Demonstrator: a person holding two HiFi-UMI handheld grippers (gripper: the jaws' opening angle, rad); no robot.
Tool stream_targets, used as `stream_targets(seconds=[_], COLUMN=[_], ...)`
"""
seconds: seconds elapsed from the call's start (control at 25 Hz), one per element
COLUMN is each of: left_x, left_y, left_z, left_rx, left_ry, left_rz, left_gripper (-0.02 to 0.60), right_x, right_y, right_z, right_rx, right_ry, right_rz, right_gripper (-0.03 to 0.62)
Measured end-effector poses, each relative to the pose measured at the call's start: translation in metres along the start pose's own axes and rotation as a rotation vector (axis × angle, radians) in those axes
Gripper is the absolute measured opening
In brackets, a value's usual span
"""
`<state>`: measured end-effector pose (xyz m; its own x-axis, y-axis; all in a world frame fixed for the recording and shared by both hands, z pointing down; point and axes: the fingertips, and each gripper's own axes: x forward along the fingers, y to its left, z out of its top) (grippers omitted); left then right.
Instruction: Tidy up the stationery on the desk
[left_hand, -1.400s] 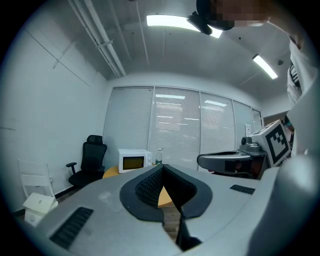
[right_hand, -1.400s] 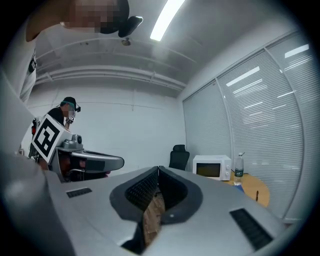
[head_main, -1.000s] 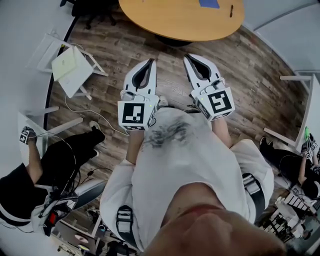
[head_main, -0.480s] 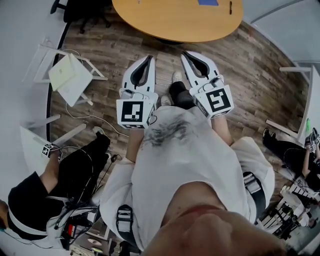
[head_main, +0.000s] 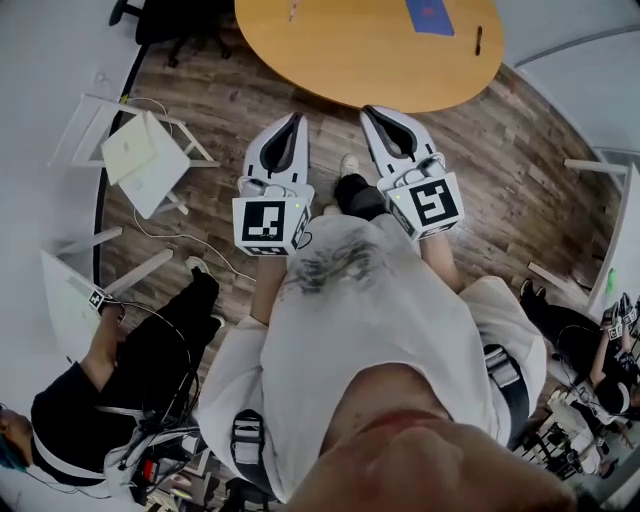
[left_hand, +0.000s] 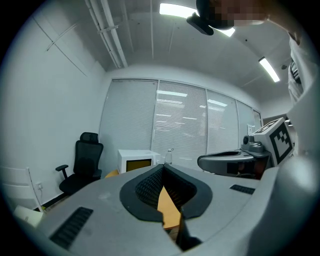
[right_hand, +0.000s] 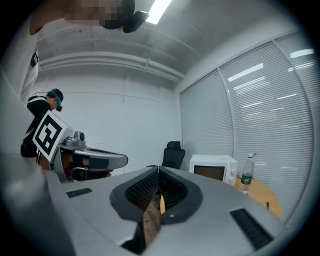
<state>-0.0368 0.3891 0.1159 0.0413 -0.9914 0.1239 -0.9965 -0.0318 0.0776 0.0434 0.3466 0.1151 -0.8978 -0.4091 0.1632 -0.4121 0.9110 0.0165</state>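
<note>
The stationery lies toward the far side of the round desk (head_main: 360, 65). A blue pad (head_main: 428, 15) and a dark pen (head_main: 478, 40) sit at the right, and a thin pale stick, probably a pen (head_main: 292, 10), at the left. The dark pen's long axis runs roughly away from the person, much as the claws point. Everything is ahead of both claws, whose tips come only about to the desk's near edge. The right claw (head_main: 368, 110) is nearer the pad and dark pen, the left claw (head_main: 296, 118) nearer the pale stick. Both claws are clenched, tips together, with nothing in them.
</note>
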Motion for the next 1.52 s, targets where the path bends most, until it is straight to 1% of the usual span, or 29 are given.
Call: stream_targets(seconds=[0.28, 0.44, 0.56, 0.64, 0.88, 1.04, 1.2, 1.4, 1.52], left_x=[0.062, 0.095, 0.115, 0.126, 0.143, 0.159, 0.173, 0.195, 0.210], left_y=[0.021, 0.028, 0.031, 0.035, 0.050, 0.063, 0.075, 0.102, 0.122], left_z=[0.013, 0.021, 0.023, 0.024, 0.017, 0.012, 0.009, 0.005, 0.000], left_rx=[-0.008, -0.003, -0.001, 0.002, 0.003, 0.007, 0.004, 0.005, 0.004], left_ry=[0.010, 0.010, 0.011, 0.012, 0.039, 0.052, 0.051, 0.057, 0.075], left_rz=[0.019, 0.043, 0.061, 0.072, 0.119, 0.133, 0.121, 0.084, 0.053], left_gripper=[0.009, 0.009, 0.009, 0.009, 0.009, 0.009, 0.009, 0.009, 0.009], right_x=[0.045, 0.061, 0.073, 0.083, 0.109, 0.128, 0.145, 0.171, 0.194], right_y=[-0.054, -0.083, -0.101, -0.110, -0.120, -0.128, -0.133, -0.138, -0.143], right_z=[0.008, 0.007, 0.012, 0.013, 0.010, 0.006, 0.001, -0.006, -0.010], right_rx=[0.004, 0.006, 0.007, 0.008, 0.023, 0.028, 0.019, 0.025, 0.030], right_ry=[0.027, 0.081, 0.036, 0.019, 0.020, 0.027, 0.039, 0.067, 0.092], right_rz=[0.017, 0.037, 0.058, 0.073, 0.127, 0.141, 0.134, 0.099, 0.072], right_gripper=[0.063, 0.063, 0.063, 0.063, 0.063, 0.063, 0.063, 0.063, 0.063])
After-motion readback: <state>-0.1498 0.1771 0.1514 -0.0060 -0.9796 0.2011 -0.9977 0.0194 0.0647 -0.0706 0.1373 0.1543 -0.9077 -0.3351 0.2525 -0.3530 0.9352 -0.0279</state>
